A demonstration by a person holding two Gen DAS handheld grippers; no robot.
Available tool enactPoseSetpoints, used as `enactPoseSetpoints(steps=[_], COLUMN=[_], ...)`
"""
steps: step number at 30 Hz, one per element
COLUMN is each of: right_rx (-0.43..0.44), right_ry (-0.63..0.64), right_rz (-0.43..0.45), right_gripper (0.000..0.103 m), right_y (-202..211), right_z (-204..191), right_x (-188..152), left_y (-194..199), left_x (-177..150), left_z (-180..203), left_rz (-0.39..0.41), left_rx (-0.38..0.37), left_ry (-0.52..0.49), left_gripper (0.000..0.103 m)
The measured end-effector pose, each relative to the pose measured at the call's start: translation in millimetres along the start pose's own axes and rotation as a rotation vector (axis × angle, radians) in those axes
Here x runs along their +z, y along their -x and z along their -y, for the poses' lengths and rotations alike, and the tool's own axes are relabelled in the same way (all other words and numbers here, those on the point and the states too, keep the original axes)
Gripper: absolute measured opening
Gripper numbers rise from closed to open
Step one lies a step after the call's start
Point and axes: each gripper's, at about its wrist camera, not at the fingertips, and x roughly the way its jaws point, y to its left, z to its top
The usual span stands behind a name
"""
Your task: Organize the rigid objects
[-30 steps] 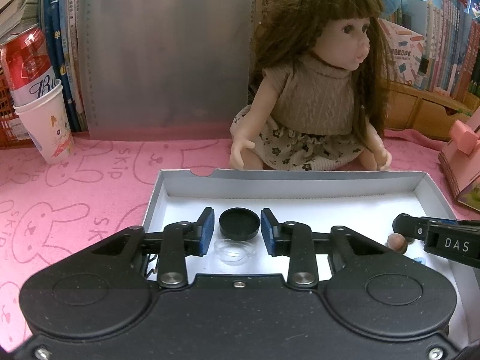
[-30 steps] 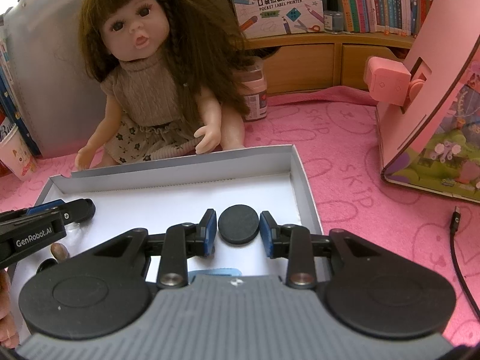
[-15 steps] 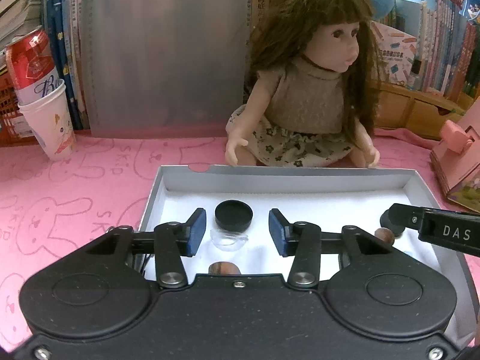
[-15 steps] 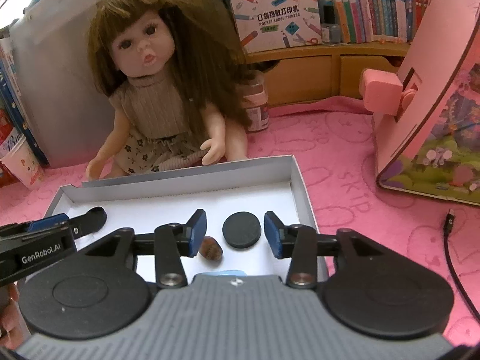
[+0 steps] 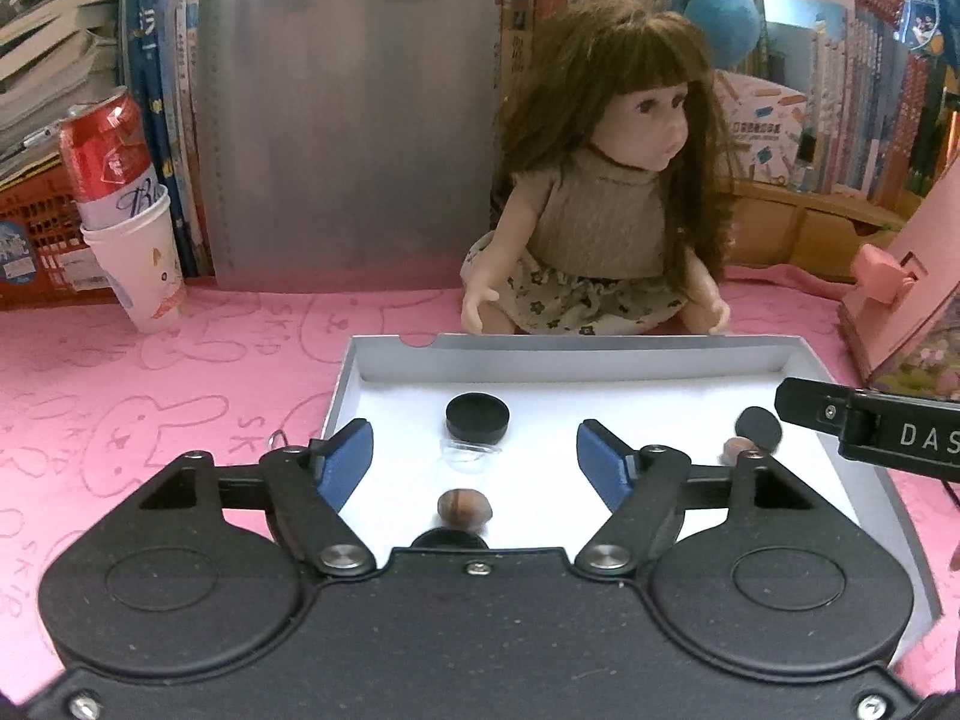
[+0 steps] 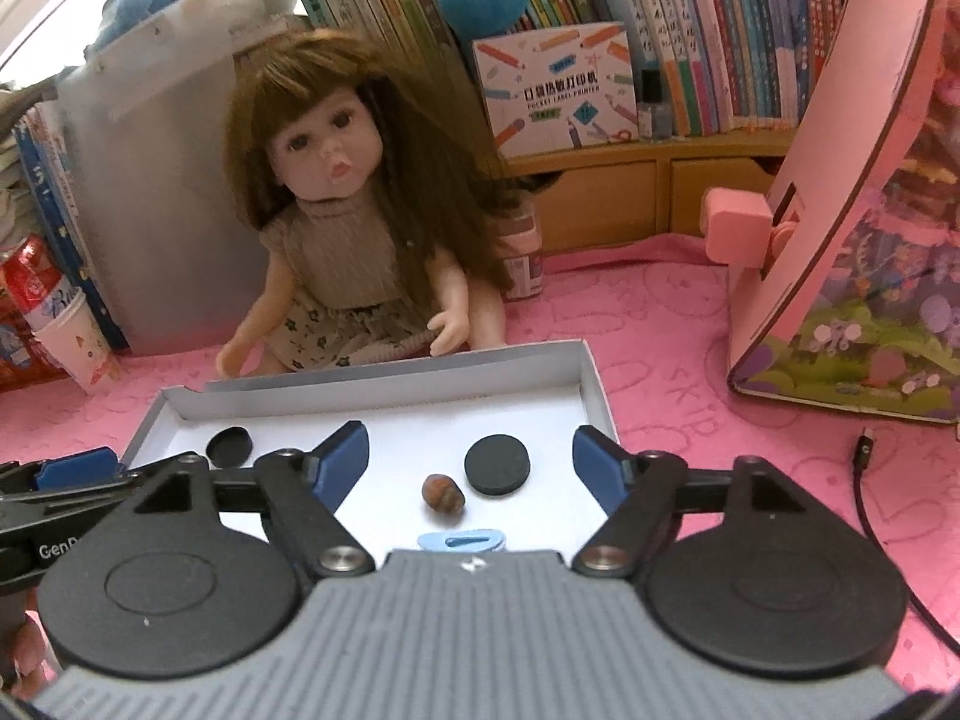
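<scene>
A white shallow box [image 5: 564, 354] [image 6: 384, 378] lies on the pink mat. In the left wrist view it holds a black cap [image 5: 477, 417], a clear lens [image 5: 471, 456], a brown nut [image 5: 464, 507] and a dark round piece at the camera's edge [image 5: 447, 539]. My left gripper [image 5: 474, 456] is open and empty above them. In the right wrist view a black disc [image 6: 497, 465], a brown nut [image 6: 443, 492] and a blue clip [image 6: 462, 541] lie in the box. My right gripper [image 6: 468, 459] is open and empty above them. It also shows at the right of the left wrist view [image 5: 864, 426].
A doll [image 5: 606, 210] [image 6: 354, 228] sits just behind the box. A paper cup with a red can [image 5: 129, 222] stands at the left. A pink toy house [image 6: 852, 210] stands at the right, with a black cable [image 6: 870, 498] on the mat. Books line the back.
Both grippers have opened wide and drawn back and up. The black cap and the black disc, which sat between the fingers, now lie free in the box; nuts have come into view.
</scene>
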Motion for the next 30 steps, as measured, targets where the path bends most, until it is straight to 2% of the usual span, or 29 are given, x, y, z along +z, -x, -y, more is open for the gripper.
enactPoseSetpoints(steps=[9, 16, 21, 30], right_rx=[0.018, 0.026, 0.025, 0.011], right_ry=[0.019, 0.027, 0.041, 0.136], right_rz=[0.05, 0.076, 0.111, 0.127], right_gripper=[0.09, 0.092, 0.097, 0.099], right_y=[31, 62, 83, 107], right_z=[-3, 4, 8, 0], right_x=[-9, -34, -55, -98], left_y=[39, 78, 102, 124], left_x=[-9, -29, -54, -108], left_z=[4, 4, 3, 10], left_rz=[0.062, 0.123, 0.151, 0.146], left_rx=[0.008, -0.004, -0.021, -0.006], left_ry=[-0.021, -0.044, -0.022, -0.077], left_gripper=[0.078, 0.079, 0.08, 0.081])
